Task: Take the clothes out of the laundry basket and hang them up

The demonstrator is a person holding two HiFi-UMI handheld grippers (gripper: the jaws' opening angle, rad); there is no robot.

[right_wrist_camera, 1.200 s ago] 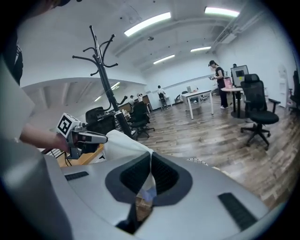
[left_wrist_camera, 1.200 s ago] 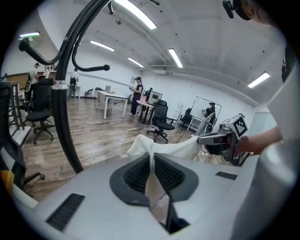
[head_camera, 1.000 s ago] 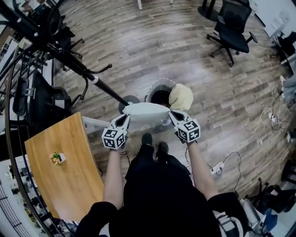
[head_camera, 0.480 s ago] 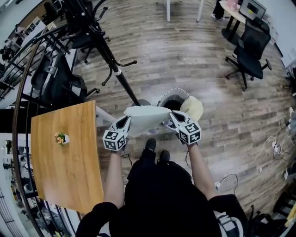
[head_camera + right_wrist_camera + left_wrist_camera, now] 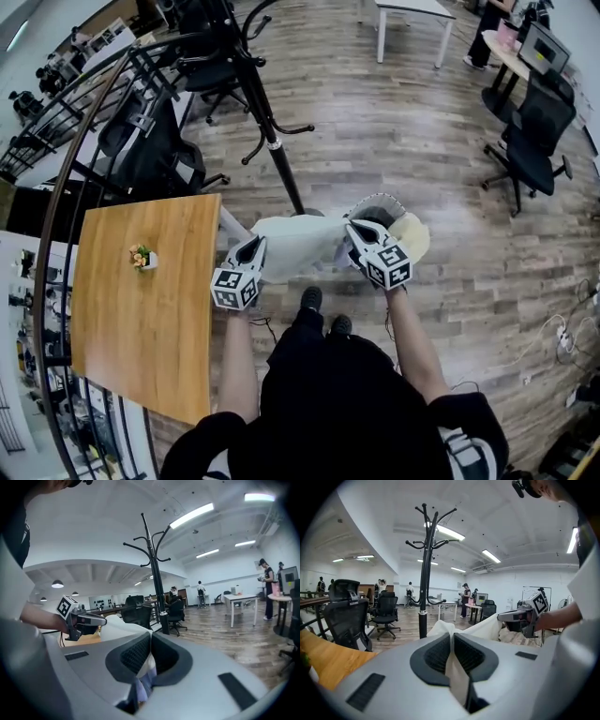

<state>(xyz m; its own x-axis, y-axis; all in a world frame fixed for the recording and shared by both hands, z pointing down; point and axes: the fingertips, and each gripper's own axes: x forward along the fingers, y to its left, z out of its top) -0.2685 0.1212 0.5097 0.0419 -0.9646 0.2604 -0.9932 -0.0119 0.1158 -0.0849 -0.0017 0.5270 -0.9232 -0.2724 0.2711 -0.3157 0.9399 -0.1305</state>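
Note:
A white garment (image 5: 295, 246) hangs stretched between my two grippers, above the floor in front of the person's feet. My left gripper (image 5: 257, 244) is shut on its left edge; the cloth (image 5: 453, 658) runs pinched between the dark pads. My right gripper (image 5: 353, 229) is shut on the right edge, with fabric (image 5: 146, 667) squeezed between its jaws. The laundry basket (image 5: 367, 203) stands on the floor just beyond the right gripper, with a cream cloth (image 5: 413, 235) draped over its rim. The black coat stand (image 5: 275, 146) rises behind the garment, and its hooks (image 5: 425, 524) show high in the left gripper view.
A wooden table (image 5: 141, 319) with a small flower pot (image 5: 142, 256) lies at the left. Black office chairs (image 5: 155, 155) crowd behind it; another chair (image 5: 536, 141) stands at the far right. A white table (image 5: 410, 23) stands farther back. Cables (image 5: 553, 333) lie on the floor at the right.
Both grippers have risen with the white garment held between them. The view has swung up, so the coat stand and the wooden table show more fully.

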